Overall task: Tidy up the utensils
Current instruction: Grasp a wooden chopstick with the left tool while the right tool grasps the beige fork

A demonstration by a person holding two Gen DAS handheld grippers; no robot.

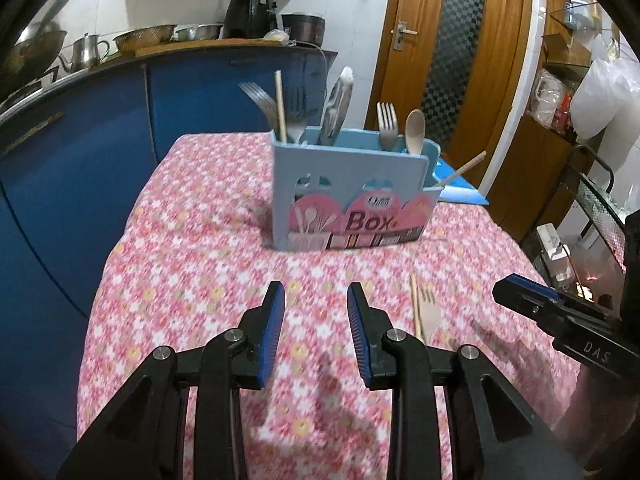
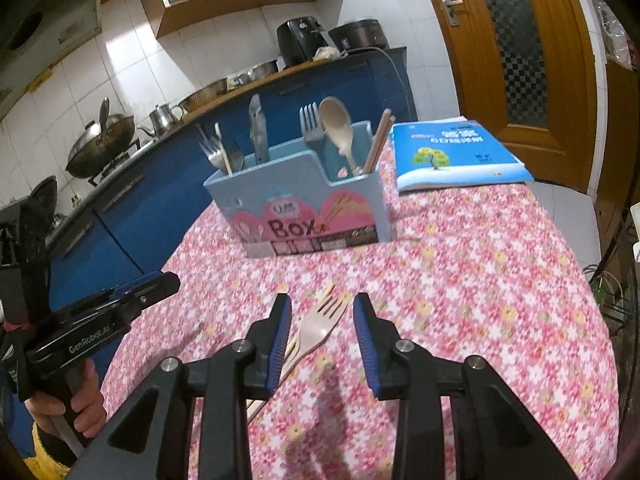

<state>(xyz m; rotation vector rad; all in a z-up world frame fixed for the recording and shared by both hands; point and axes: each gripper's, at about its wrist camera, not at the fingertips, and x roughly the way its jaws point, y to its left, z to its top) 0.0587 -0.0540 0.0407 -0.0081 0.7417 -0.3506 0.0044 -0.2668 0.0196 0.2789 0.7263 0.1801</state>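
Utensils fill a blue holder [image 2: 308,196] marked "Box" on the floral tablecloth [image 2: 460,280], with a blue booklet [image 2: 456,156] lying just behind it. Nearer, a pale fork [image 2: 320,326] and a chopstick [image 1: 416,308] lie loose on the cloth between the spread fingers of the right gripper [image 2: 322,340]. The left gripper [image 1: 316,332] hovers beside it, also open and holding nothing.
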